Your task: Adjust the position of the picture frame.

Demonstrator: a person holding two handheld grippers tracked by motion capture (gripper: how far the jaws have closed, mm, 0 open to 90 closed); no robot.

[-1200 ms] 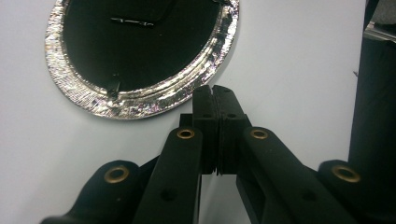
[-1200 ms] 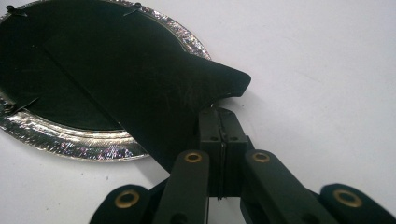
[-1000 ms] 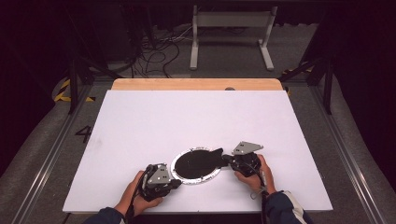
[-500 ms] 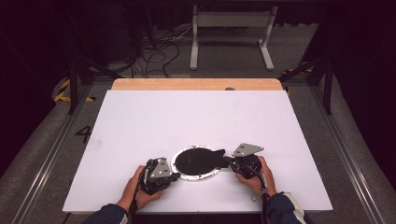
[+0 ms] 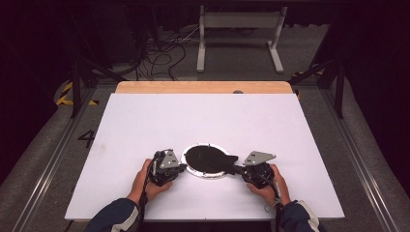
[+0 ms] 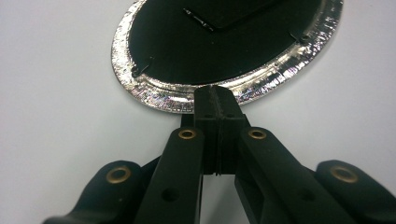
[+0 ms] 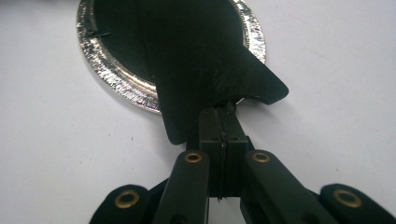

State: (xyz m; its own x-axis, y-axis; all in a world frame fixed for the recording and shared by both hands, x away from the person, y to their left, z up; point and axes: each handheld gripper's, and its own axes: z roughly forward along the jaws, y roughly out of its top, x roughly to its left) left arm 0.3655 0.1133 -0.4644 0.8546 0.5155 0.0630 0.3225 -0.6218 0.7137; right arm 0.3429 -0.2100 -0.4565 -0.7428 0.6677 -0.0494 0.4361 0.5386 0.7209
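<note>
A round foil dish [image 5: 194,170] with a black inside lies on the white table [image 5: 203,121], near its front edge. A black sheet [image 5: 228,158] sticks out over the dish's right rim, and my right gripper [image 5: 237,169] is shut on its pointed flap. In the right gripper view the jaws [image 7: 223,109] pinch the black sheet [image 7: 205,60] above the foil rim [image 7: 116,84]. My left gripper [image 5: 183,167] is shut at the dish's left side. In the left gripper view its tips [image 6: 215,91] meet the foil rim [image 6: 159,95]; whether they pinch it I cannot tell.
A wooden strip [image 5: 203,87] runs along the table's far edge. Beyond it are a white stand [image 5: 239,34] and loose cables [image 5: 164,53] on the dark floor. Metal rails [image 5: 48,159] flank the table on both sides.
My left gripper has slid forward and to the right, up to the dish's rim. The right gripper has stayed in place with the black sheet.
</note>
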